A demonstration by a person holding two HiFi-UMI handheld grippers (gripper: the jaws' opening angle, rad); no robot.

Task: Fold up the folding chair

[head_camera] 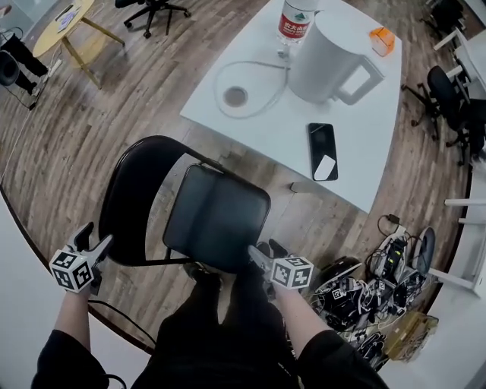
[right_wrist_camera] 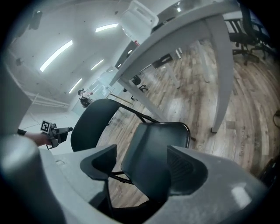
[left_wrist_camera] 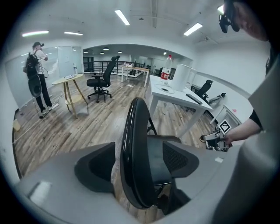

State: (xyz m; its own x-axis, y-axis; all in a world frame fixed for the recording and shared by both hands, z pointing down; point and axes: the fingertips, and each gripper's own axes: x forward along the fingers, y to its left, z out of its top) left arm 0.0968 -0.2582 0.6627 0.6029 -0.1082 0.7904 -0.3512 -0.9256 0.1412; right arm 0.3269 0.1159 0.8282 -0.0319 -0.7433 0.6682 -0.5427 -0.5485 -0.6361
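Note:
A black folding chair stands unfolded before me, with its curved backrest [head_camera: 129, 197] on the left and its seat [head_camera: 216, 216] toward the table. My left gripper [head_camera: 99, 234] sits at the backrest's outer edge. In the left gripper view the backrest [left_wrist_camera: 133, 131] stands edge-on between the open jaws of that gripper [left_wrist_camera: 144, 164], with gaps at the pads. My right gripper [head_camera: 262, 249] is at the seat's near right corner. The seat [right_wrist_camera: 153, 144] lies between its spread jaws [right_wrist_camera: 144, 162], and nothing is clamped.
A white table [head_camera: 364, 152] just beyond the chair carries a kettle [head_camera: 326, 57], a bottle [head_camera: 295, 23], a phone [head_camera: 322, 150] and an orange object [head_camera: 382, 39]. A heap of cables and gear [head_camera: 372, 296] lies on the floor at right. A person [left_wrist_camera: 35, 74] stands far off by a round wooden table [head_camera: 64, 23].

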